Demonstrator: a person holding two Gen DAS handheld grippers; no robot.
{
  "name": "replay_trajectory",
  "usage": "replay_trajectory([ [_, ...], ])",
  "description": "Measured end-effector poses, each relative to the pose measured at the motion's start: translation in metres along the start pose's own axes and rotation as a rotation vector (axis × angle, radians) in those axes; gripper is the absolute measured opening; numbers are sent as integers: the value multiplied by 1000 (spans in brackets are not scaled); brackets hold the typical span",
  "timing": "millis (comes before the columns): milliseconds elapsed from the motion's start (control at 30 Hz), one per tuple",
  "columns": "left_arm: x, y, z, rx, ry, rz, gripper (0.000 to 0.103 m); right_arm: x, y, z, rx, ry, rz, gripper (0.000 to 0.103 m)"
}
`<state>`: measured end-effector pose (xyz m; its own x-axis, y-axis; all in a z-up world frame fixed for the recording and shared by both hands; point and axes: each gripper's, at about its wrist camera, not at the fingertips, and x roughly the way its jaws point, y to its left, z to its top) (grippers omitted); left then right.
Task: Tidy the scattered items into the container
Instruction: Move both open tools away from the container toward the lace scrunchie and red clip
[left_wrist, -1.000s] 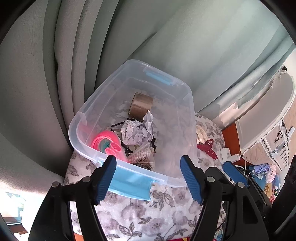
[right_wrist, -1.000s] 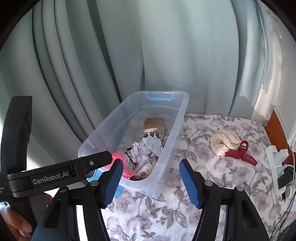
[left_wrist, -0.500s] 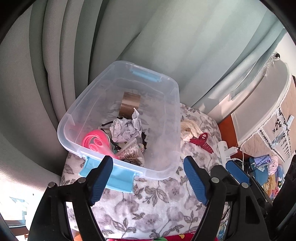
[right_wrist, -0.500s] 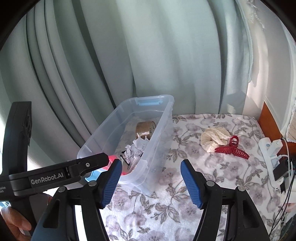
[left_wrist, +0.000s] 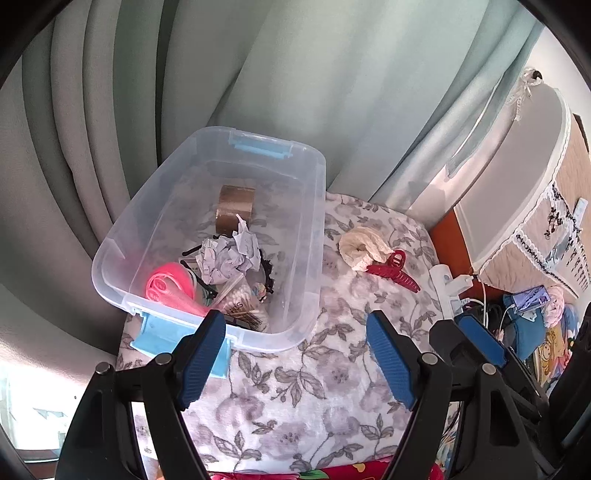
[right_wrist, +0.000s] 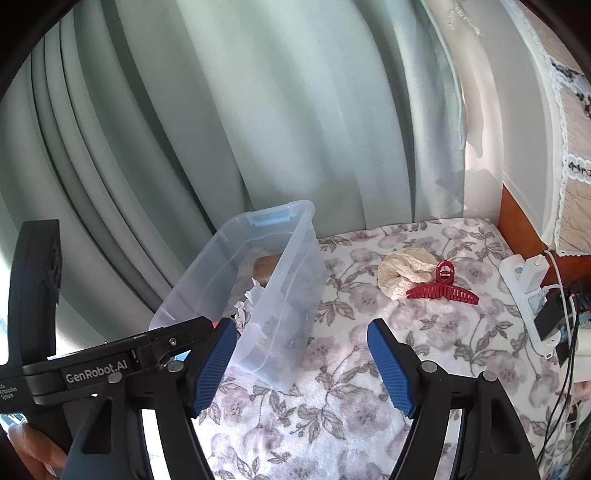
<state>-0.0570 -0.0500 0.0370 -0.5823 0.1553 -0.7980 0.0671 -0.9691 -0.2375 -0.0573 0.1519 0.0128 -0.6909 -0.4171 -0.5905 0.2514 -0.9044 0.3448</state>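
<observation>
A clear plastic bin (left_wrist: 314, 236) (right_wrist: 295, 258) with blue latches stands on a floral blanket. Inside lie a brown tape roll (left_wrist: 235, 210), crumpled paper (left_wrist: 229, 254), a pink item (left_wrist: 170, 284) and a packet of cotton swabs (left_wrist: 243, 306). To its right on the blanket rest a cream scrunchie (left_wrist: 360, 247) (right_wrist: 402, 273) and a red claw clip (left_wrist: 393, 269) (right_wrist: 441, 290). My left gripper (left_wrist: 295, 360) is open and empty, hovering near the bin's front right corner. My right gripper (right_wrist: 301, 363) has its jaws opening with nothing between them, well short of the clip.
Grey-green curtains hang behind the bin. A white power strip (right_wrist: 524, 291) with plugs and cables lies at the blanket's right edge. The left gripper's black body (right_wrist: 92, 369) and a hand (right_wrist: 33, 454) fill the lower left of the right wrist view.
Both grippers have shifted rightward and back from the bin, so it sits further left in both views. The scrunchie and clip came more into view. The right jaws stand wider.
</observation>
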Motion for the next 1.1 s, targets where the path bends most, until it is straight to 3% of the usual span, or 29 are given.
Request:
replay_trajectory([
  [400,3,-43,0,63,-20,21,79,-20,-39,1,70,-46,-3,80],
  [1100,14,-85,-5,128,-4,46,79,-34,-79,-4,147,-71,-5,80],
])
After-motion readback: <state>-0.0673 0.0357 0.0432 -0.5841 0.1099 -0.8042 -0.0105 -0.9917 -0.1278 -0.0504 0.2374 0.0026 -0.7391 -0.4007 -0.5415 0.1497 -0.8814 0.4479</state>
